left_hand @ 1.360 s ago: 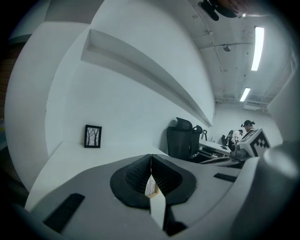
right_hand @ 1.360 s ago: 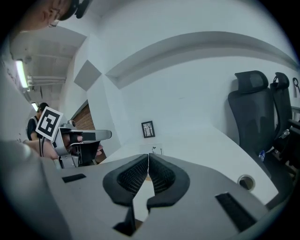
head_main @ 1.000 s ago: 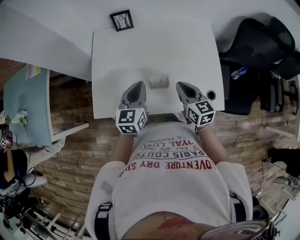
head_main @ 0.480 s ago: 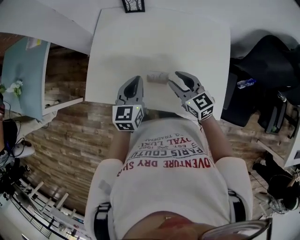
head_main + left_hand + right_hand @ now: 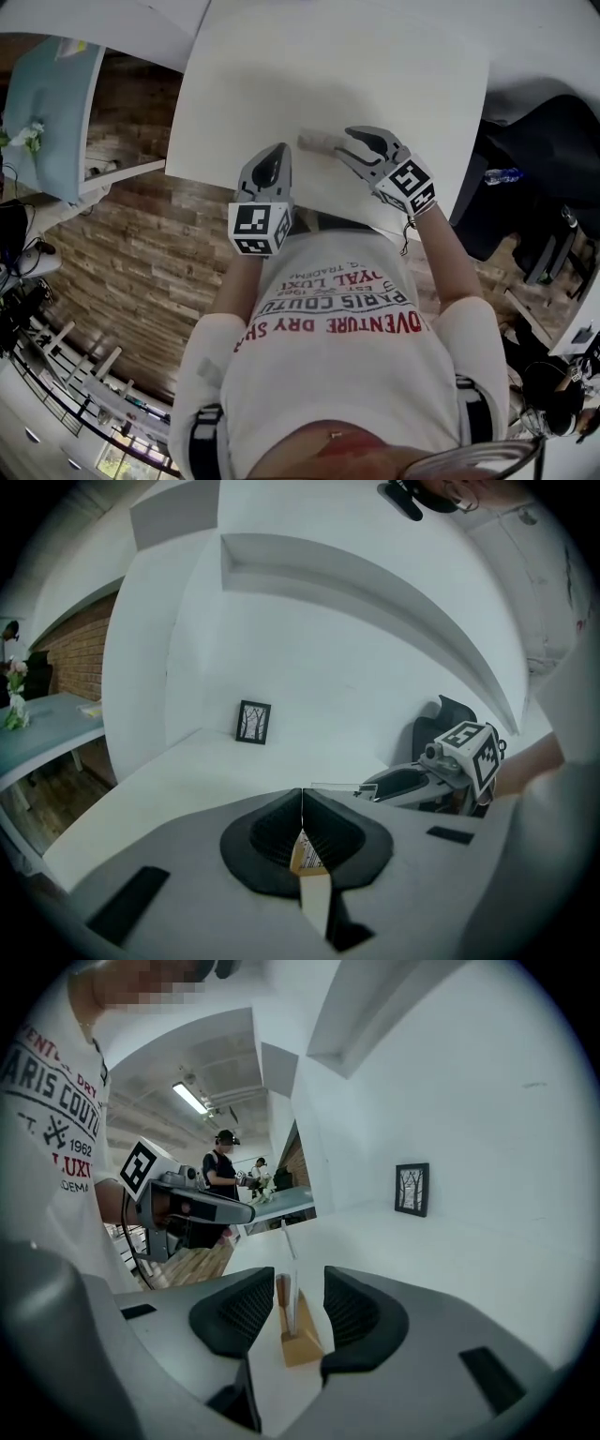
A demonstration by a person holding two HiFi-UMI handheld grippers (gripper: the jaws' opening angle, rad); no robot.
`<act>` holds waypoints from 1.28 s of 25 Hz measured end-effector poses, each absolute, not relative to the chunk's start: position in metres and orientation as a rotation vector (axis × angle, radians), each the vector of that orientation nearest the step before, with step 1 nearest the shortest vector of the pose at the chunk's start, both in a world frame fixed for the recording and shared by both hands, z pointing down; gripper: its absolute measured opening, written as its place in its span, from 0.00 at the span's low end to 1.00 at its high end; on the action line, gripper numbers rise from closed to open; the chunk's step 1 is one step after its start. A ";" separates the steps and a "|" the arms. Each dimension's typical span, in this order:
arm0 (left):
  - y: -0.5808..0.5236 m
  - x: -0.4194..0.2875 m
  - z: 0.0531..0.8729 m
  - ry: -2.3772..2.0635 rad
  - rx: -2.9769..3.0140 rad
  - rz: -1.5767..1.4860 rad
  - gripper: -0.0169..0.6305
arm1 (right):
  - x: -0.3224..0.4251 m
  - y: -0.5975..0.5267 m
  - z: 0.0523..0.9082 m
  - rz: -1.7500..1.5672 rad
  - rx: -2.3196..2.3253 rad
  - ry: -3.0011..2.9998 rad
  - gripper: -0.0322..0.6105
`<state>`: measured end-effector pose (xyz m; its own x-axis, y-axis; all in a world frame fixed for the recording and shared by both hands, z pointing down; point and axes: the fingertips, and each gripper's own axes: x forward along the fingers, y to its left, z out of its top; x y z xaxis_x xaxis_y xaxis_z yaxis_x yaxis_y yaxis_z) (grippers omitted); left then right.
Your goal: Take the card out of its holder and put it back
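Note:
A clear card [image 5: 285, 1241] stands upright in a small wooden holder [image 5: 302, 1342] on the white table [image 5: 281, 75]. In the head view the holder [image 5: 317, 142] sits just left of my right gripper [image 5: 354, 147]. The right gripper [image 5: 298, 1285] is open; its jaws have just been opening and now stand on either side of the card, with a gap on each side. My left gripper [image 5: 273, 155] hovers near the table's front edge, to the left of the holder. The left gripper [image 5: 302, 803] is shut, pads meeting in a thin line.
A small framed picture [image 5: 253, 722] leans at the back of the table by the white wall, also seen as the picture [image 5: 411, 1189]. A black chair [image 5: 539, 131] stands right of the table, a pale blue table [image 5: 47, 103] to the left. People [image 5: 225, 1171] stand far off.
My right gripper has swung left toward the holder and its jaws have opened around the card. My left gripper has shifted only a little near the front edge. The head view has tilted.

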<state>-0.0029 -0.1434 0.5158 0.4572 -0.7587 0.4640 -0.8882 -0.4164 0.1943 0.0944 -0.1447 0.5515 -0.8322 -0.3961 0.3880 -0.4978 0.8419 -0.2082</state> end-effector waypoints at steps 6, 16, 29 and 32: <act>-0.140 0.000 0.527 -1.406 2.256 0.444 0.06 | 0.080 -0.145 0.566 0.453 0.512 -2.706 0.29; -0.136 -0.015 0.543 -1.422 2.199 0.467 0.06 | 0.059 -0.149 0.573 0.421 0.405 -2.738 0.14; -0.149 -0.034 0.539 -1.451 2.205 0.486 0.06 | 0.053 -0.144 0.572 0.386 0.305 -2.753 0.11; -0.150 -0.036 0.537 -1.446 2.216 0.483 0.06 | 0.050 -0.143 0.566 0.361 0.293 -2.757 0.11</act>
